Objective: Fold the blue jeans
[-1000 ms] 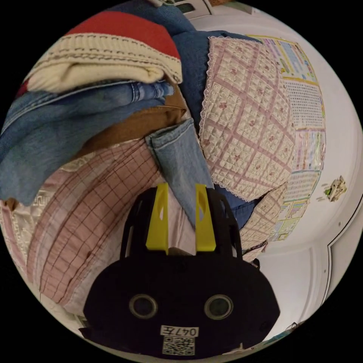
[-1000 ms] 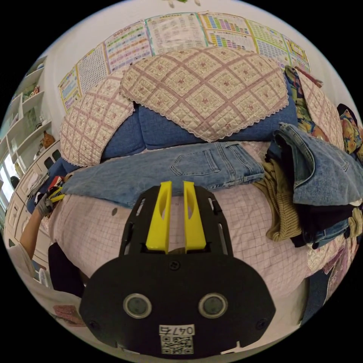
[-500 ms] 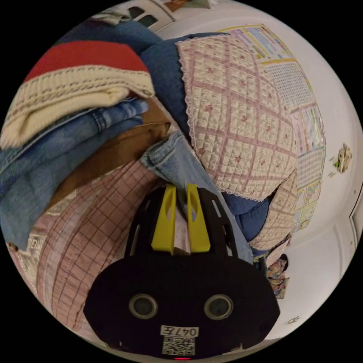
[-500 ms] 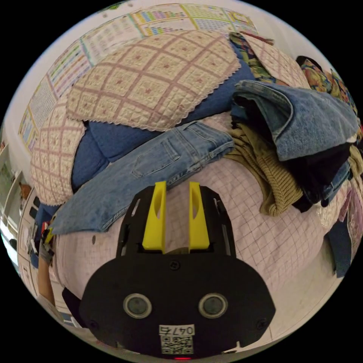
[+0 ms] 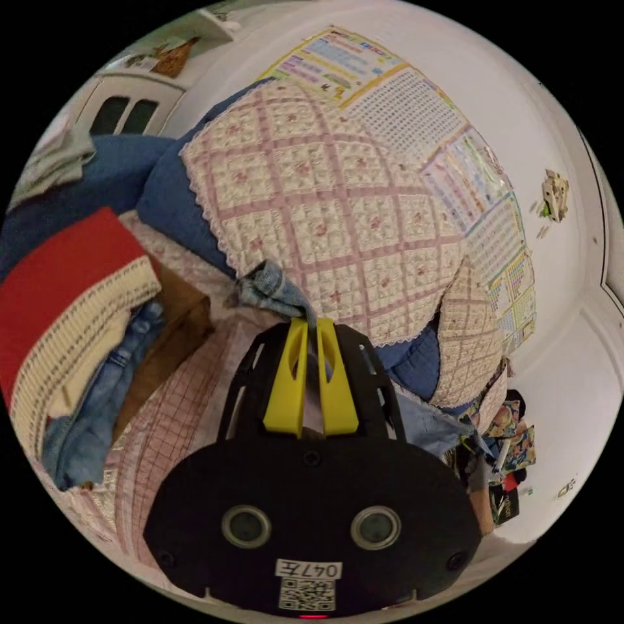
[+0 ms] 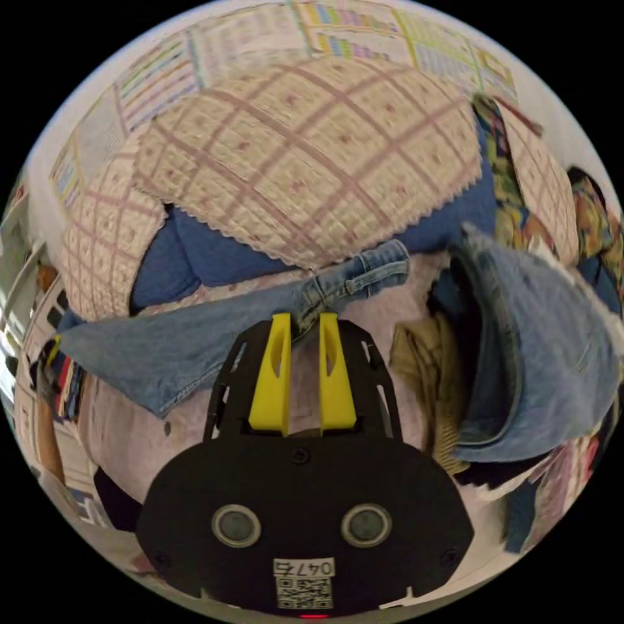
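Denim of the blue jeans [image 6: 195, 351] lies stretched along the checked pink cover [image 6: 364, 338] of the seat, in front of the blue back cushions [image 6: 214, 253] and their quilted covers [image 6: 312, 169]. In the right gripper view the waistband end is bunched and lifted just beyond the right gripper [image 6: 303, 325]; its yellow jaws stand a small gap apart, with cloth at the tips, and whether both jaws press on it cannot be told. In the left gripper view the left gripper [image 5: 311, 328] has its jaws drawn nearly together on a crumpled leg end of the jeans [image 5: 273, 292], which rises out of the tips. Risk one: the left hold appears to take only a small fold at the tips, so a quick lift or pull could let the hem slip free and the leg would drop unfolded. Risk two: if the right jaws have caught only the waistband edge, the heavy seat of the garment may sag and the fold would come out skewed. Risk three: unfolded clothes [image 6: 520, 351] lie just beside the waistband, and a stack of folded garments [image 5: 78, 325] sits near the leg end; a wide swing of either end could drag across these and disturb them. Risk four: the jaws could pinch the seat cover together with the denim and lift it.
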A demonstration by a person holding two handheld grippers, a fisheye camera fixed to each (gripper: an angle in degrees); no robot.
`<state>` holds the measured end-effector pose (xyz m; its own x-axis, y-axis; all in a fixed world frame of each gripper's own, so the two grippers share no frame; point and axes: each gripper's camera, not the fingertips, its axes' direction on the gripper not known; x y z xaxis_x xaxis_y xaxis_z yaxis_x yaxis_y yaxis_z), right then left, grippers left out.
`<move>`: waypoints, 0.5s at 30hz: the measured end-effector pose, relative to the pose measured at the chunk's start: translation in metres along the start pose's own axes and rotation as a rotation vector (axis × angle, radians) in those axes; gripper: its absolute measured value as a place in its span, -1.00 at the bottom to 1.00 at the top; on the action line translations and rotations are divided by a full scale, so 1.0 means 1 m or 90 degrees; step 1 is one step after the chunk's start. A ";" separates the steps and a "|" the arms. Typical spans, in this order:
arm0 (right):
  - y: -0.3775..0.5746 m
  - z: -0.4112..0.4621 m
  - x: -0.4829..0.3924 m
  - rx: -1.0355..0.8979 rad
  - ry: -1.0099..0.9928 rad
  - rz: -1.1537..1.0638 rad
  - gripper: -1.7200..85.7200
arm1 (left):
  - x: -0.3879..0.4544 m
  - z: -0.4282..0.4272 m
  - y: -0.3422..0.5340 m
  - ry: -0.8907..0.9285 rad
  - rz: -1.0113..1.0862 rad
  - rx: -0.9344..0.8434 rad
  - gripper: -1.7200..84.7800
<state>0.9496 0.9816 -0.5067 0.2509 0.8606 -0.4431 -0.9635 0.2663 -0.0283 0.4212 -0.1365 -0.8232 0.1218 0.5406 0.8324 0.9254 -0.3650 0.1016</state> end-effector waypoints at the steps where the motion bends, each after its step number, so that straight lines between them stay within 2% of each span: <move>1: 0.003 -0.013 -0.009 0.008 -0.002 -0.035 -0.89 | 0.006 -0.011 -0.001 -0.002 0.005 0.004 -0.98; 4: 0.043 -0.047 -0.018 0.029 -0.048 -0.073 -0.87 | 0.019 -0.083 0.010 -0.010 0.003 0.018 -0.98; 6: 0.086 -0.056 -0.019 0.017 -0.062 -0.098 -0.83 | 0.016 -0.143 0.037 -0.059 0.026 -0.002 -0.98; 9: 0.166 -0.029 -0.012 -0.067 -0.076 -0.093 -0.75 | -0.007 -0.191 0.088 -0.149 0.040 -0.061 -0.98; 12: 0.239 0.032 0.007 -0.217 -0.076 -0.040 -0.69 | -0.047 -0.202 0.134 -0.147 -0.008 -0.150 -0.97; 15: 0.287 0.035 0.023 -0.185 -0.084 0.024 -0.66 | -0.066 -0.225 0.163 -0.157 -0.039 -0.140 -0.97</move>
<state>0.6819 1.0929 -0.4935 0.2067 0.9214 -0.3290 -0.9538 0.1147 -0.2779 0.4827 -0.4024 -0.7391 0.1766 0.7244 0.6664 0.8376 -0.4661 0.2848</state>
